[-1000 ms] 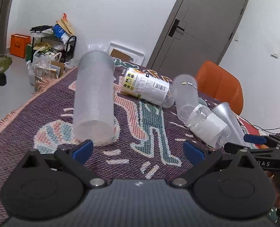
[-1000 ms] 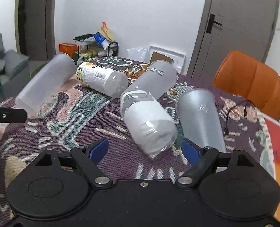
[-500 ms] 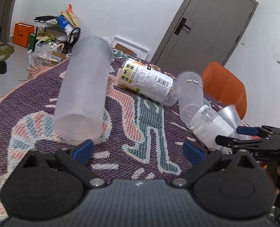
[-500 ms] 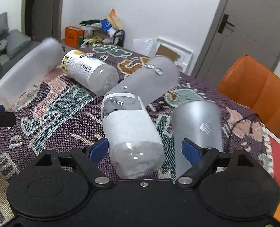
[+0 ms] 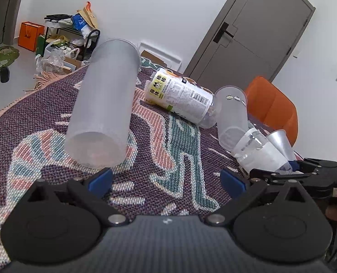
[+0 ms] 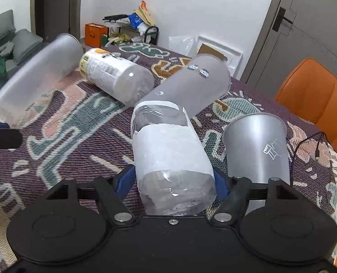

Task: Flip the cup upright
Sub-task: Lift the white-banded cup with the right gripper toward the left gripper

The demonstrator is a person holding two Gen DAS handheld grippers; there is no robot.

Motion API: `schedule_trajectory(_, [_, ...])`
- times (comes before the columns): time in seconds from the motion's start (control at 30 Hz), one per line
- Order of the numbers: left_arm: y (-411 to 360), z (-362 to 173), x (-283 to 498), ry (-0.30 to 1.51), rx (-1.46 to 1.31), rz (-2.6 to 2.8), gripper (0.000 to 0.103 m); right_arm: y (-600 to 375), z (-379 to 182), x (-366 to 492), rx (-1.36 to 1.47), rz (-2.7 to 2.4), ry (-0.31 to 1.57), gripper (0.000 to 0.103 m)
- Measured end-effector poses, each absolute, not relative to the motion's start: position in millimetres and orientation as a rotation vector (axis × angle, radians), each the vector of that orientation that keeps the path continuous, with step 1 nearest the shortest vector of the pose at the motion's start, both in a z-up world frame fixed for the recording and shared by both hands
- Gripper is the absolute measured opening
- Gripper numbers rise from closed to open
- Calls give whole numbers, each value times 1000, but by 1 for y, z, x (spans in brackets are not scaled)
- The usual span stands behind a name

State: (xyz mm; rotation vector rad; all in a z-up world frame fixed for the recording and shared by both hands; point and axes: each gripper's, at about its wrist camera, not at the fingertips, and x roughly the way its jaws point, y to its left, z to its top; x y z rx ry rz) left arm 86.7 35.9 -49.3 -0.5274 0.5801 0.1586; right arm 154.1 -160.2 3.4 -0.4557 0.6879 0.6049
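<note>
Several plastic cups lie on their sides on a patterned cloth. A clear cup with a white paper band (image 6: 170, 157) lies between the fingers of my right gripper (image 6: 174, 182), whose blue pads are closed in against both its sides. It also shows in the left wrist view (image 5: 261, 154). A tall frosted cup (image 5: 102, 118) lies just ahead of my left gripper (image 5: 166, 179), which is open and empty. The frosted cup also shows in the right wrist view (image 6: 36, 79).
A yellow-labelled cup (image 6: 116, 77), a frosted cup with stickers (image 6: 191, 86) and a grey cup (image 6: 257, 145) lie nearby. An orange chair (image 6: 316, 95) stands at the table's far right. A black cable (image 6: 305, 143) lies right of the grey cup.
My right gripper moved forward around the white-banded cup and its fingers closed in on it. My left gripper dropped lower and nearer the tall frosted cup, still open.
</note>
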Motion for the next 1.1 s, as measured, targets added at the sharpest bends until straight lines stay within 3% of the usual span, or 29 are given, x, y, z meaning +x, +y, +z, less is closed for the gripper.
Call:
schedule_trajectory(0.57, [34, -29, 50, 556, -539, 110, 101, -166, 30, 84, -394, 637, 618, 67])
schedule_trajectory(1.1, [27, -17, 31, 541, -551, 16, 101, -146, 21, 22, -245, 727, 624, 67])
